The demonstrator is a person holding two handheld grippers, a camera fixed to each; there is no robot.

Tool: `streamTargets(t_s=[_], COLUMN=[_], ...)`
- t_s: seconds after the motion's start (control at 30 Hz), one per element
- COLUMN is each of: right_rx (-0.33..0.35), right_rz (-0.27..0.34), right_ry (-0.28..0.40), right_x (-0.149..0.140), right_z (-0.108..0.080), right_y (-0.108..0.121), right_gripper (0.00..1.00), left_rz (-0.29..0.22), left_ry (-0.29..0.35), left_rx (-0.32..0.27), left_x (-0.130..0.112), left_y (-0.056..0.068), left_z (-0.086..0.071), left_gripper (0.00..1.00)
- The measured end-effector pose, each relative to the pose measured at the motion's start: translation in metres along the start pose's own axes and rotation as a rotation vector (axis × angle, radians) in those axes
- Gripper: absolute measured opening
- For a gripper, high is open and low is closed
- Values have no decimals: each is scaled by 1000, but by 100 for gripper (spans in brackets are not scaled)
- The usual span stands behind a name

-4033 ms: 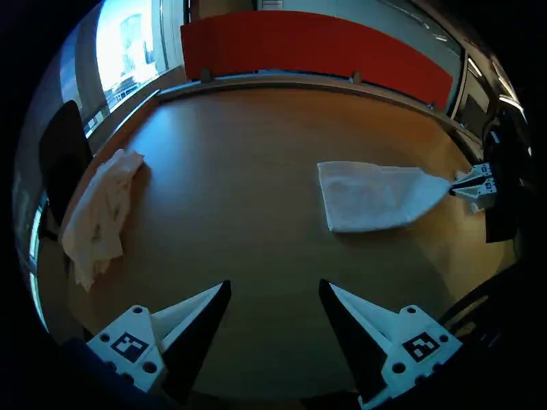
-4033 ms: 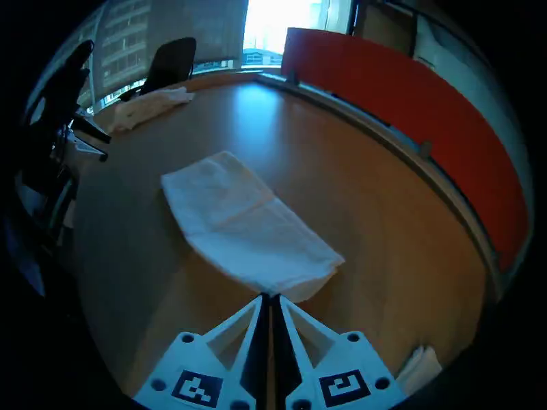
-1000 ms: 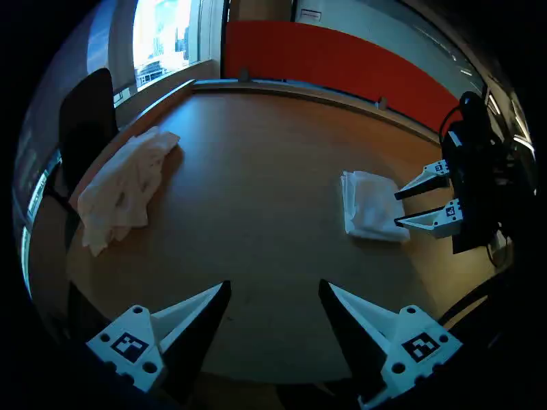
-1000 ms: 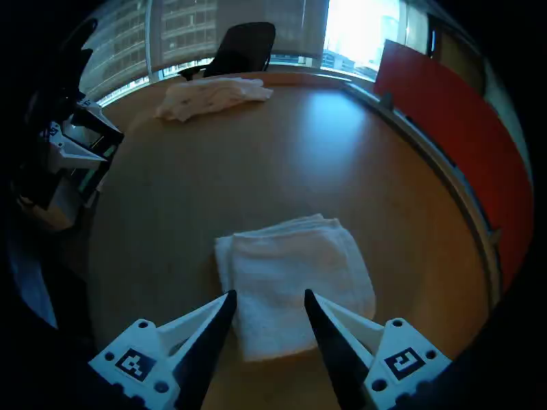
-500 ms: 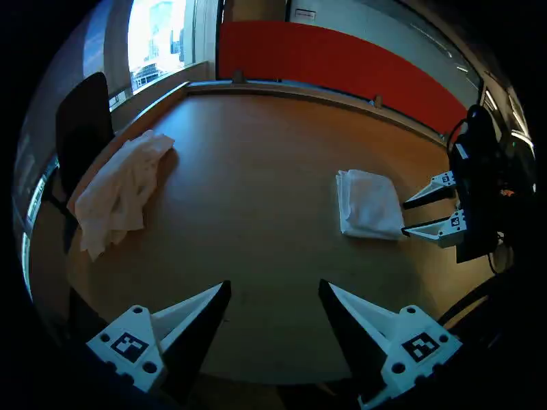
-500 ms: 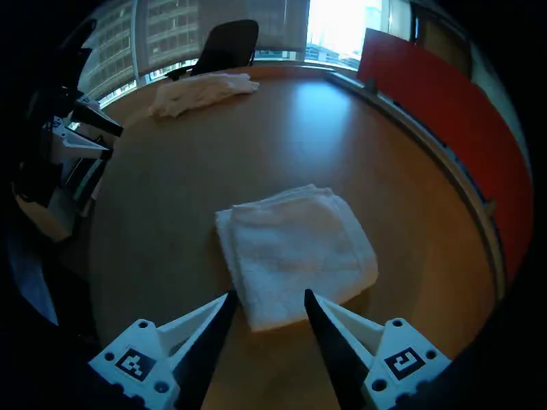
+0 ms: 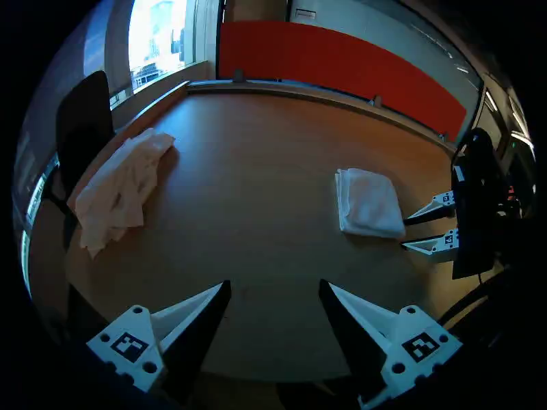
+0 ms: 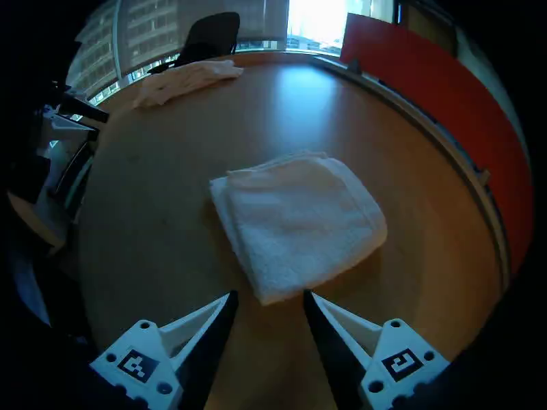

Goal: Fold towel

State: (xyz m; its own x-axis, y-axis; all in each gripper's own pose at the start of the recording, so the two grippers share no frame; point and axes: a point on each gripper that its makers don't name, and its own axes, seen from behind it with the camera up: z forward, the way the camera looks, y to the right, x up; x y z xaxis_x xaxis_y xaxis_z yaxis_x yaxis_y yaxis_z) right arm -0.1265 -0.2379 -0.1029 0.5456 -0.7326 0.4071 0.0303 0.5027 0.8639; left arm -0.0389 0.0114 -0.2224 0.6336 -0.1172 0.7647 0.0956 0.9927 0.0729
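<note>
A white towel lies folded into a thick, roughly square pad on the wooden table, flat, its stacked edges showing along one side. The right gripper hovers just short of the towel's near corner with its two fingers spread apart and nothing between them (in the left gripper view it sits beside the towel's edge, and I cannot tell whether a tip touches the cloth). The left gripper hangs over bare tabletop well away from the towel, its fingers wide apart and empty. A second, crumpled white cloth is heaped near the table's far edge, close to a dark office chair. A red panel runs along the back of the table, beside bright windows.
</note>
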Motion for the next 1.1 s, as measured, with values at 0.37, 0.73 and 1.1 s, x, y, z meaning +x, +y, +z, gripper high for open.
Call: streamTargets(t_s=[0.37,0.73,1.1], right_rx=[-14,-18,-31], right_rz=[98,129,128], right_ry=[16,14,35], right_x=[1,-4,2], right_z=[5,9,4], right_y=[-4,-5,-1], right_gripper=[44,20,3], left_rz=[2,1,0], left_ry=[-2,-3,-1], left_rx=[-6,-5,-12], left_x=[-2,-3,-4], left_y=[1,1,2], left_z=[-1,-1,-1], left_gripper=[95,95,95])
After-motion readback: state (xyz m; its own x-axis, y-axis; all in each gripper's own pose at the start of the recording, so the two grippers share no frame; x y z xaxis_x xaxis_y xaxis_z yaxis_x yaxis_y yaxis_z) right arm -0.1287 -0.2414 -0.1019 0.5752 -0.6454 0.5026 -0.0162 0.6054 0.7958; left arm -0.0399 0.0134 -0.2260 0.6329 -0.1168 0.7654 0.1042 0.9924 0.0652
